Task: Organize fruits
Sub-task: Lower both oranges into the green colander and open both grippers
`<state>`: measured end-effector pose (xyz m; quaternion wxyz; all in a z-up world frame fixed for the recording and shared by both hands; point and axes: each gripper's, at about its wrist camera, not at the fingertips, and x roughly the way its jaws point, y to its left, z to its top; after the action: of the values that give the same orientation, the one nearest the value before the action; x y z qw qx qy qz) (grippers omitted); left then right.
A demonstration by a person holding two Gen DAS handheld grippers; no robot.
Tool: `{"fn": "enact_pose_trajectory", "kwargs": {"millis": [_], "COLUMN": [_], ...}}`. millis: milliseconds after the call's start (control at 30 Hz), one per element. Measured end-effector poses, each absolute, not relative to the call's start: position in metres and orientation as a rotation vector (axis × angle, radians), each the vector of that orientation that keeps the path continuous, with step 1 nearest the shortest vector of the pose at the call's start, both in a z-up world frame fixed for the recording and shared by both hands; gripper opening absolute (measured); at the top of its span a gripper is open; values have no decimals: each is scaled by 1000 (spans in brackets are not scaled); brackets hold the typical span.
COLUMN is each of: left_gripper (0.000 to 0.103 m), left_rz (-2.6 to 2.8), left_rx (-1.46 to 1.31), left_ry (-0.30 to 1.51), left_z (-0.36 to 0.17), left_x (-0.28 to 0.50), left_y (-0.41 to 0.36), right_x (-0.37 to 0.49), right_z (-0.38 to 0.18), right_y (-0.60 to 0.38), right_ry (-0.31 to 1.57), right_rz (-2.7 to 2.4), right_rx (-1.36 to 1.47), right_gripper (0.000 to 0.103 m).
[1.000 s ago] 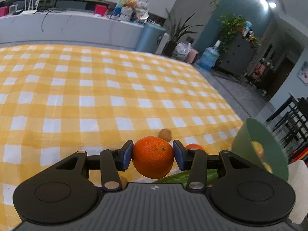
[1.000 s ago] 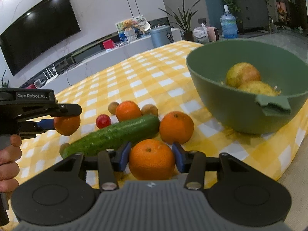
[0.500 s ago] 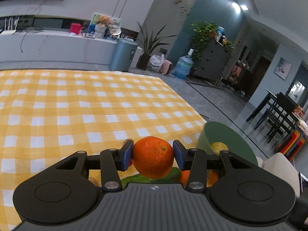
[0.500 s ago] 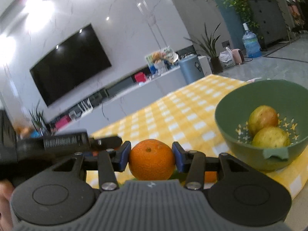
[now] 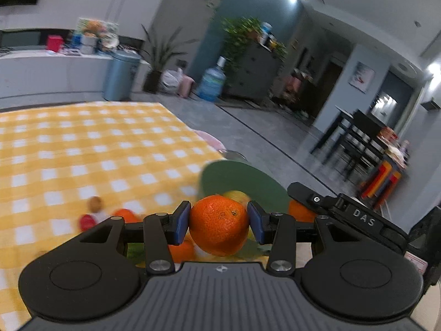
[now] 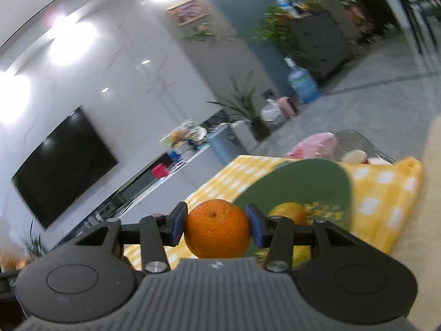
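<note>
My left gripper [image 5: 219,227] is shut on an orange [image 5: 219,229], its blue pads pressing both sides. It hangs above the yellow checked cloth, just short of the green bowl [image 5: 248,176]. My right gripper [image 6: 216,227] is shut on a second orange [image 6: 217,228], also in the air, with the green bowl [image 6: 303,184] right behind it. A yellowish fruit [image 6: 289,212] lies inside that bowl. In the left wrist view the right gripper's black body comes in from the right, near the bowl.
Loose on the cloth [image 5: 82,149] at the left lie a small red fruit [image 5: 86,222], a brownish round fruit [image 5: 95,202] and another orange [image 5: 125,215]. The table's right edge drops to a grey floor. Pink and metal items [image 6: 317,143] sit beyond the bowl.
Both grippers have risen with their oranges and swung towards the green bowl, rolling as they went. The cucumber and the loose fruit have slid out of the right wrist view.
</note>
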<state>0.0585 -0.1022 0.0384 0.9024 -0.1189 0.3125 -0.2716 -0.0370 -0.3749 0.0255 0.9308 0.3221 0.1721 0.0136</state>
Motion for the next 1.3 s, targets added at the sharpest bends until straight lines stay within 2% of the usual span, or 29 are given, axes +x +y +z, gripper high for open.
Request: {"fn": "enact_pose_trajectory", "kwargs": {"millis": [267, 567, 733, 800, 833, 867, 1067, 1300], "left_gripper": [51, 51, 51, 59, 66, 69, 72, 73], "left_rz": [-590, -533, -507, -498, -487, -472, -458, -416], "left_rx": [-244, -130, -99, -98, -91, -81, -66, -71], "left_ry": [746, 702, 715, 692, 677, 661, 603, 662], "left_z": [18, 4, -7, -5, -3, 0, 21, 37], "left_x": [94, 101, 108, 105, 103, 100, 85, 78], "left_y": [-154, -184, -190, -189, -188, -187, -179, -168], "right_x": [-17, 74, 105, 111, 113, 110, 88, 66], "right_z": [28, 12, 1, -2, -3, -2, 13, 35], "right_y": [-407, -406, -394, -390, -391, -392, -403, -396], "right_ry": [374, 640, 715, 735, 729, 711, 621, 617], "right_rz": [62, 270, 253, 251, 259, 266, 247, 219], "right_rx": [821, 777, 717, 712, 721, 735, 736, 659], "right_gripper": [44, 44, 46, 63, 65, 65, 67, 67]}}
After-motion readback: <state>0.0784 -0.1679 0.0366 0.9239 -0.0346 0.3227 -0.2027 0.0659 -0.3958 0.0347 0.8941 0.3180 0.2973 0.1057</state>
